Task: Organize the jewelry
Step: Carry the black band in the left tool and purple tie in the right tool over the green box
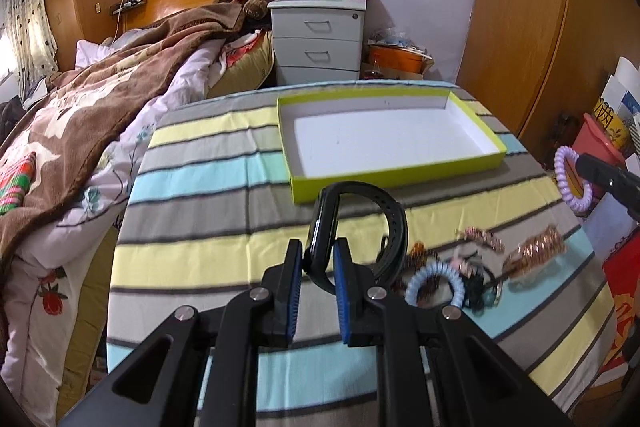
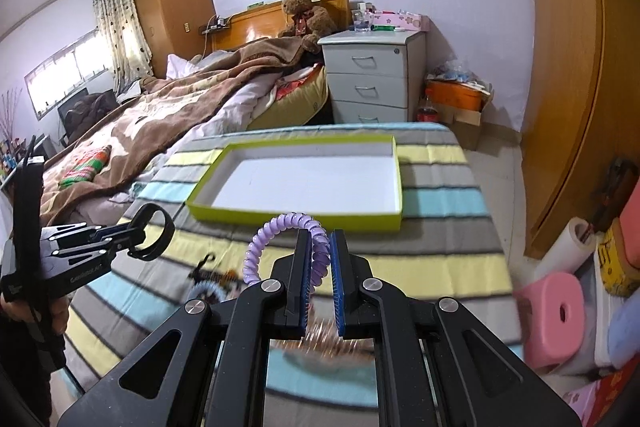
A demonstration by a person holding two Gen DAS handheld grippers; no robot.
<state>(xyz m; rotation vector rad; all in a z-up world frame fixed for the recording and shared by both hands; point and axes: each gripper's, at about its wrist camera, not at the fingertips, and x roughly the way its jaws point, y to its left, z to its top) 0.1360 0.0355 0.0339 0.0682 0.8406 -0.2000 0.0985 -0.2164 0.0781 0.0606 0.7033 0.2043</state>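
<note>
The left gripper (image 1: 318,259), low in the centre of its own view, is clamped on a black wristband (image 1: 352,227). The band's loop stands up above the pads, so it looks gripped by one side and carried clear of the striped cloth (image 1: 192,187). The right gripper (image 2: 319,255) is closed just as tight on a purple coil hair tie (image 2: 280,227), pinching one side of the ring so the rest arcs out to the left.

Both point toward the green-edged box (image 1: 396,175) in the middle of each view, which I judge to be where the pieces are meant to go. Its white floor is bare; nothing lies in it yet.

The other pieces sit loose on the cloth at the lower right of the left view: a blue coil hair tie (image 1: 436,277), copper-coloured clips (image 1: 536,251) and some darker bits too blurred to name.
</note>
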